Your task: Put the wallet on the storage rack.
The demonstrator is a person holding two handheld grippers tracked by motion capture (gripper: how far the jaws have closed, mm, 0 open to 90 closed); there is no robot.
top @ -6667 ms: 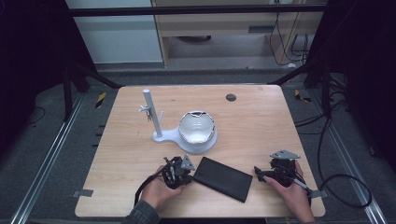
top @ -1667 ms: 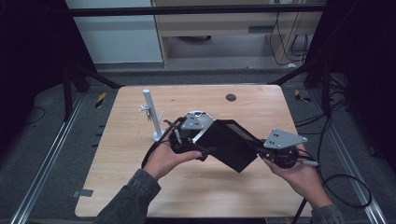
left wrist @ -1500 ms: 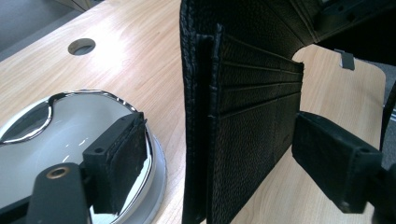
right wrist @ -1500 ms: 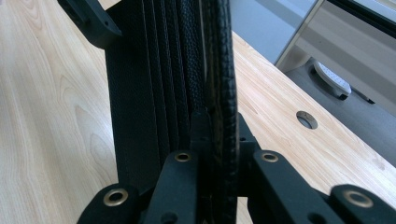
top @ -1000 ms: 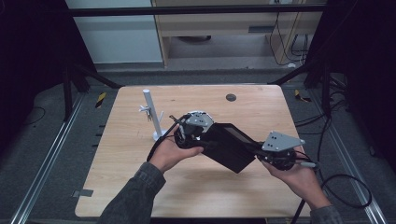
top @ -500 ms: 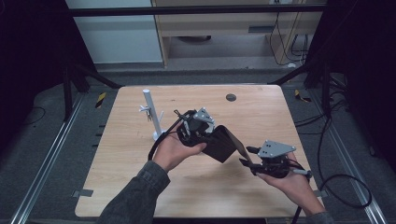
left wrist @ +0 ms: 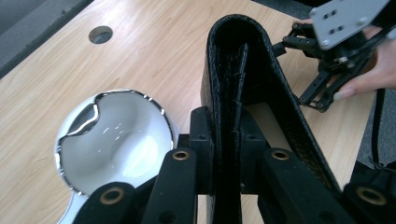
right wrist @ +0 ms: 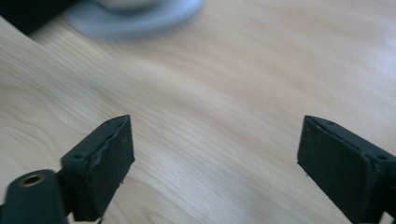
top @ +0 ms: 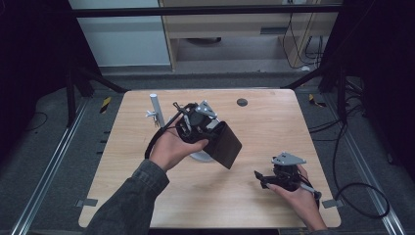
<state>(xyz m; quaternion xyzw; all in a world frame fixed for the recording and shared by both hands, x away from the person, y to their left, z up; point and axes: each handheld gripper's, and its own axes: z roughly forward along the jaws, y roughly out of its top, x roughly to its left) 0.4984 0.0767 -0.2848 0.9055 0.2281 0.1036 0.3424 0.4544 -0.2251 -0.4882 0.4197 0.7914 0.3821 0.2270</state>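
A black leather case (top: 227,144) hangs above the table, folded over, with my left gripper (top: 205,128) shut on its edge. In the left gripper view the case (left wrist: 243,65) rises between the jaws, and my left gripper (left wrist: 226,128) clamps its fold. Below it sits a white glossy bowl (left wrist: 116,140) on a stand. My right gripper (top: 261,177) is low at the front right of the table, open and holding nothing. In the right gripper view my right gripper (right wrist: 215,163) has its jaws wide apart over bare wood.
A white post (top: 153,105) rises from the stand's base (top: 199,157) left of the case. A round hole (top: 242,102) sits near the table's far edge. The wooden table (top: 274,132) ends at dark floor and metal rails on both sides.
The case lay flat at the table's front, then both grippers lifted it. My right gripper has let go and dropped to the front right; the left holds the folded case over the bowl.
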